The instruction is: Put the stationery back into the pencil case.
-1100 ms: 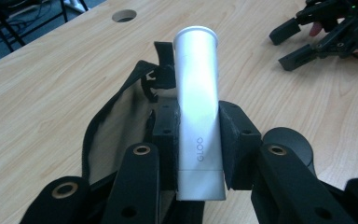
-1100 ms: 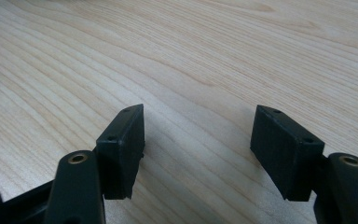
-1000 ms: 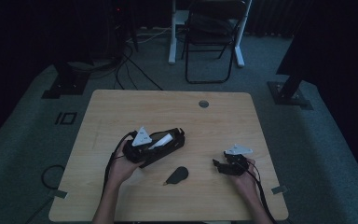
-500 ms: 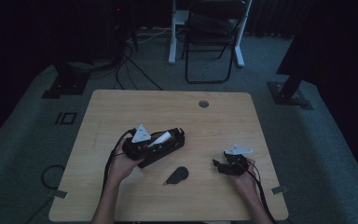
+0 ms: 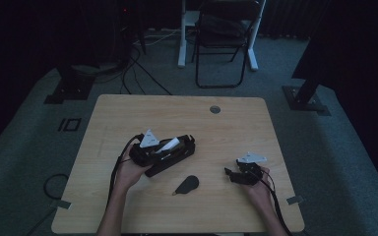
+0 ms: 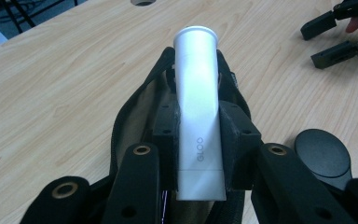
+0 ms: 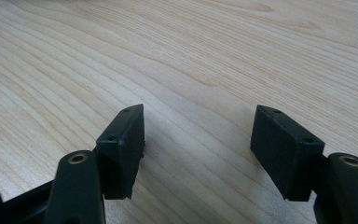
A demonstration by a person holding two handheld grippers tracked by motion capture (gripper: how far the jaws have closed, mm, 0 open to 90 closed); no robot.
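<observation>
The left gripper [image 6: 198,135] is clamped on a white plastic tube [image 6: 196,107] printed with grey letters, one black pad pressing each flank near the tube's flat crimped end. The tube's flared round end points away from the camera toward twelve o'clock, over an open black zip pouch with a tan lining [image 6: 135,107] that lies under and around the jaws. In the high view the same gripper [image 5: 174,147] sits a little to nine o'clock of the table's middle, with the tube [image 5: 170,144] showing as a pale sliver above the long dark pouch [image 5: 170,160], and the person's left hand [image 5: 130,169] wraps the gripper's body from seven o'clock.

The right gripper [image 7: 198,144] has its jaws standing wide apart with nothing between them, only bare wood grain of the light wooden table [image 7: 214,51] beneath. From above it [image 5: 230,175] rests low over the table toward four o'clock, held by the right hand [image 5: 256,189], well apart from the pouch.

Between the two grippers lies a small black paddle-shaped object with a round head [image 5: 187,185], at about five o'clock from the pouch; in the left gripper view its rounded head [image 6: 324,156] sits just beside the right-hand jaw arm, near but not touching the tube. A round cable grommet [image 5: 215,109] is set in the table toward twelve o'clock. Beyond the far edge stand a black folding chair [image 5: 221,44] and white desk legs [image 5: 182,34] on grey carpet, with loose cables [image 5: 138,64] at eleven o'clock. Nothing lies between the tube's open end and the pouch mouth.
</observation>
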